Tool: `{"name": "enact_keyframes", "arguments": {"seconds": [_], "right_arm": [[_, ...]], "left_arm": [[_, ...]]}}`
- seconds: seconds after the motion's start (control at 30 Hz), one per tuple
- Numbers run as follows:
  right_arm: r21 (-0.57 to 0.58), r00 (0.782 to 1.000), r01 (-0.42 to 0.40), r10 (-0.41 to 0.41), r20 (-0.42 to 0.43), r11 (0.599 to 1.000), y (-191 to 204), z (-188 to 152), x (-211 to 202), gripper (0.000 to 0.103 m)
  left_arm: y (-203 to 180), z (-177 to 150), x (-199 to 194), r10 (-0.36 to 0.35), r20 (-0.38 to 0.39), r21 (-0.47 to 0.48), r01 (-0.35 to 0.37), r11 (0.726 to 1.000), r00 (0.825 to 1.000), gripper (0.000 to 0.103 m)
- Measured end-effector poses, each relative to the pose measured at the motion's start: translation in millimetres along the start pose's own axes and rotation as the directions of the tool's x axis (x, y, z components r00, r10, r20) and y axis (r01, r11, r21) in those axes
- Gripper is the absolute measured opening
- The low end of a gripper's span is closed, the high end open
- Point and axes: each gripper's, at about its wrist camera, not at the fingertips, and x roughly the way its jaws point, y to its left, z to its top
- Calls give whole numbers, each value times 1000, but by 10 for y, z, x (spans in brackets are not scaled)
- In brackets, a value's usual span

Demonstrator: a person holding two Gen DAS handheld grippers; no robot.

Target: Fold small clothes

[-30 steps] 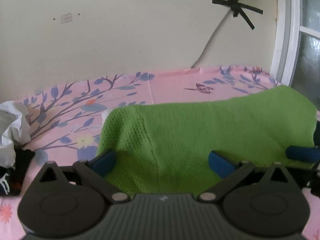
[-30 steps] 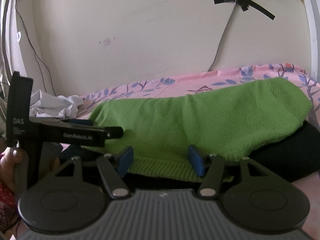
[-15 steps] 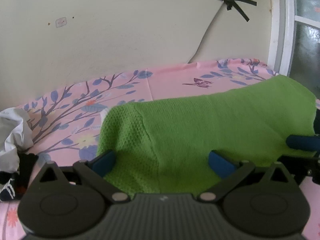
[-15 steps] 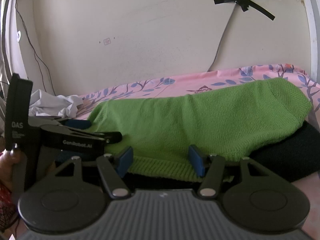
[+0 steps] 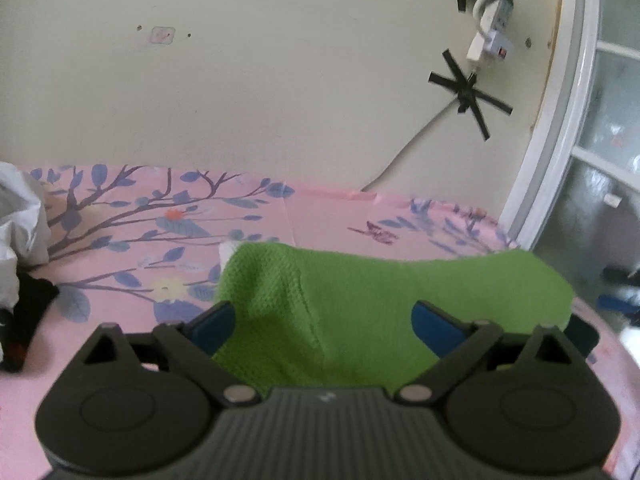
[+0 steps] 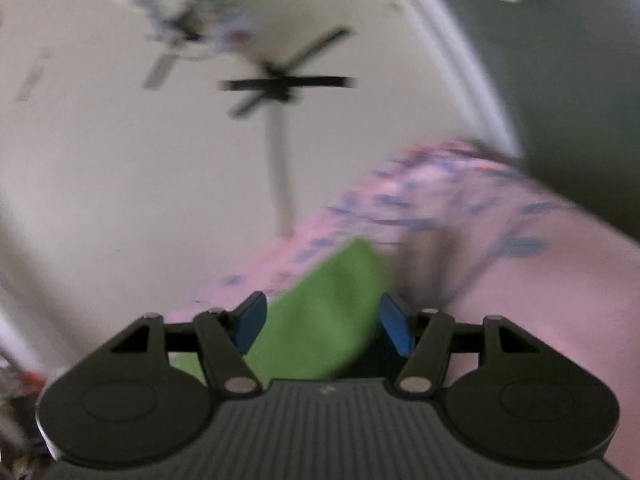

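Left wrist view: green knitted garment (image 5: 360, 304) spread flat across pink bedsheet printed with blue branches and leaves (image 5: 132, 248), lying crosswise in front of left gripper (image 5: 326, 322). Blue-padded fingers (image 5: 210, 322) of that gripper spread wide, one at either side of the near edge of the knit, with fabric visible in the gap and nothing pinched. Crumpled white cloth (image 5: 20, 224) and black cloth (image 5: 24, 316) at the left margin, apart from the green knit. Cream wall (image 5: 240, 100) behind the bed, carrying crossed strips of black tape (image 5: 470, 98) over a thin cable, and a white power adapter (image 5: 490, 36) higher up. White door frame (image 5: 560, 128) at the right edge. Right wrist view, heavily motion-blurred and tilted: right gripper (image 6: 320, 328) likewise spread wide, blue pads (image 6: 250, 322) flanking one end of the same green knitted garment (image 6: 320, 320), which runs away from the camera onto the pink bedsheet (image 6: 500, 264); contact between pads and fabric not determinable through the blur. Dark patch just under the right side of the knit, identity unclear. Blurred black tape cross (image 6: 280, 88) on the wall above.
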Motion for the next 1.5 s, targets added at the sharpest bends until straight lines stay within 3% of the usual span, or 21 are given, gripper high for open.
{"name": "enact_keyframes", "arguments": {"seconds": [0.1,0.17,0.2,0.27,0.3,0.33,0.4,0.5,0.63,0.7,0.8,0.87,0.97,1.0,1.1,1.13,1.2,1.27,1.37,1.43,1.5], "right_arm": [[-29,998,24,-26,-63,999,-121,18,188,57],[-20,993,43,-45,-106,999,-178,4,348,58],[7,990,26,-25,-139,1000,-204,-33,426,56],[15,989,-11,13,-144,1000,-161,-87,506,55],[11,987,-40,41,-157,999,-127,-102,553,58],[12,985,-48,49,-163,999,-84,-118,595,49],[42,978,-56,63,-199,998,-19,-120,678,35],[40,979,-105,110,-174,994,202,-23,592,29],[-155,975,-205,186,-125,966,931,90,314,27],[-290,968,-241,209,-137,926,1400,47,236,27],[-474,955,-291,225,-193,831,2056,-196,239,27],[-593,945,-321,211,-249,738,2448,-475,331,26],[-715,927,-364,158,-340,597,2869,-1013,577,26],[-736,918,-380,136,-371,560,2959,-1202,686,26],[-766,899,-402,60,-433,502,3073,-1649,1037,28],[-787,908,-400,88,-410,470,3085,-1737,1021,38],[-795,897,-430,100,-431,427,3104,-1777,964,55],[-757,870,-481,133,-475,443,3045,-1676,873,56],[-651,825,-549,213,-524,524,2879,-1398,668,53],[-587,817,-564,288,-500,581,2740,-1164,514,51],[-542,835,-542,338,-434,642,2597,-951,394,50]], "left_arm": [[24,-1,-21,-64,7,-29,64,998,998,91],[14,-4,-5,-96,-2,-36,95,995,995,76],[8,-6,6,-105,-9,-35,104,994,994,71],[-8,-16,57,-116,-41,-35,115,993,992,47],[-15,-19,98,-119,-63,-36,117,992,991,43],[-24,-28,118,-110,-72,-34,108,994,991,40],[-36,-36,152,-90,-84,-26,88,996,992,37],[-72,-52,157,-67,-87,-2,67,998,994,36],[-15,-37,100,-100,-69,-31,98,995,993,36],[104,20,8,-149,-33,-97,145,985,988,37],[343,144,-296,-174,103,-201,191,961,979,41],[508,200,-560,-147,187,-224,188,956,971,49],[738,161,-809,-53,254,-204,107,973,966,64],[816,116,-834,-38,259,-211,95,973,965,65],[988,1,-737,-45,219,-274,106,956,975,66],[1016,14,-667,-44,189,-282,97,954,981,66],[983,18,-592,-57,174,-257,102,961,983,68],[924,13,-517,-64,154,-232,99,968,986,70],[817,-4,-436,-52,115,-199,74,977,992,70],[794,-20,-410,-58,92,-193,75,978,994,70],[764,-24,-382,-75,82,-193,90,977,994,72]]}}
